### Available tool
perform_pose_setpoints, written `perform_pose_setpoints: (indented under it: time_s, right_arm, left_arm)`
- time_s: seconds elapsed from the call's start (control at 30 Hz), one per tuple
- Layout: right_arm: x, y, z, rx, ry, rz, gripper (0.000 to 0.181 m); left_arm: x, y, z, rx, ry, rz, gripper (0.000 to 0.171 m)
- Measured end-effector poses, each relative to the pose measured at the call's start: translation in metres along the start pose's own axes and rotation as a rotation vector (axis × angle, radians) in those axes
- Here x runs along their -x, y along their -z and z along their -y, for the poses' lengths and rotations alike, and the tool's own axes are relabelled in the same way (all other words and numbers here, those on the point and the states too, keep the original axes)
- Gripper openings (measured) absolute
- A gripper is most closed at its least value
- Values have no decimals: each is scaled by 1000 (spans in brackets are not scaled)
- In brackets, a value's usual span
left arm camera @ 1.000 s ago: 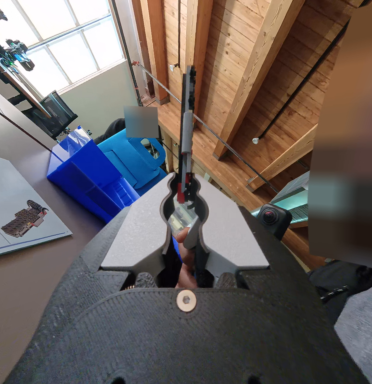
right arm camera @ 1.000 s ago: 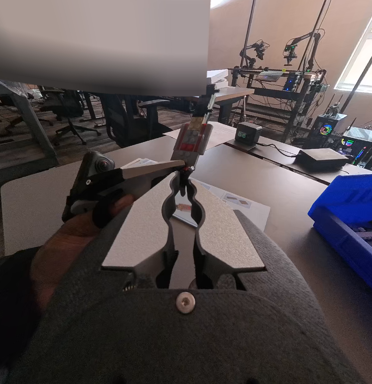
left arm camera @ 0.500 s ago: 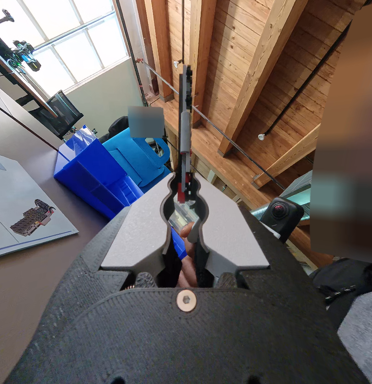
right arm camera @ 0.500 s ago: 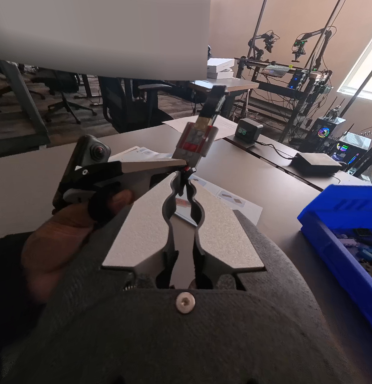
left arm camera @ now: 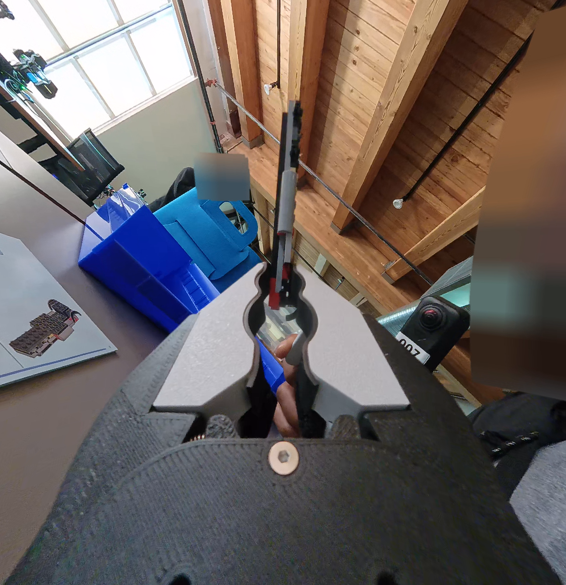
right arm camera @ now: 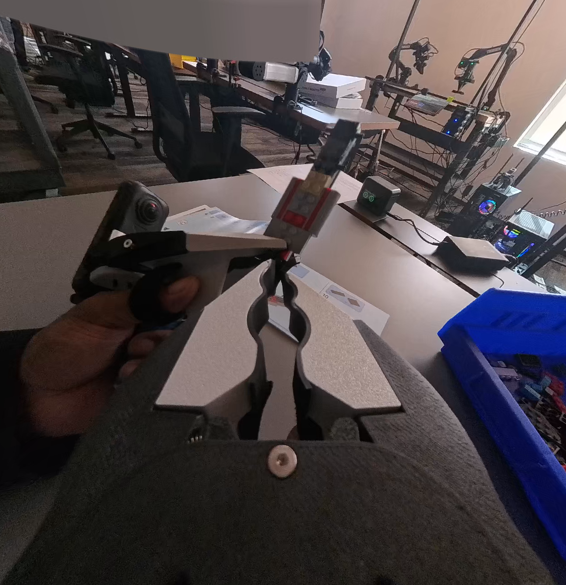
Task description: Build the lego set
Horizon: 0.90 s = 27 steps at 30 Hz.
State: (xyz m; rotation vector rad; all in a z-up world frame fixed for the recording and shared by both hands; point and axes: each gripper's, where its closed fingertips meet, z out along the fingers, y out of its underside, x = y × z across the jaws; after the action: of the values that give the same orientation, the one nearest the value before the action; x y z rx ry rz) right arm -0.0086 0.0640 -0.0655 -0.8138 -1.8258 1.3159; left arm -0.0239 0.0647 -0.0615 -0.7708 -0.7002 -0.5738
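Both tongs pinch one lego build (right arm camera: pixel 302 212) in mid-air: grey body, red studs, tan band, black tip; left gripper (left arm camera: pixel 280 278) and right gripper (right arm camera: pixel 280 269) clamp its base.

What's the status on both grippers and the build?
Left gripper shut on grey, red and black lego assembly, held up off the dark table. Right gripper shut at its lower end. Nothing in the way.

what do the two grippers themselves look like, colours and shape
Both the left gripper and right gripper match: textured black printed body, one silver hex screw, two pale grey fingers with wavy dark inner edges. The left carries a small black camera. A dark sleeve shows.
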Motion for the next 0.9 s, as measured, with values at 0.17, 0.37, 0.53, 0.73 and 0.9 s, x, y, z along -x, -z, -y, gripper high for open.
perform_pose_setpoints:
  time_s: [0.17, 0.37, 0.53, 0.73, 0.9]
  right_arm:
    - [-1, 1, 0, 4, 7, 37, 8]
    - [-4, 1, -4, 26, -4, 77, 8]
    - [-5, -1, -9, 36, -42, 96, 8]
    - [-6, -4, -11, 33, -66, 95, 8]
    - [-7, -6, -11, 41, -65, 108, 8]
  left_arm:
    - [0, -1, -1, 20, 38, -16, 11]
    - [4, -2, -4, 41, 97, -13, 11]
    - [8, -3, -2, 43, 137, -4, 13]
    - [12, -2, -2, 43, 169, 22, 14]
    - [15, -2, -3, 49, 208, 32, 13]
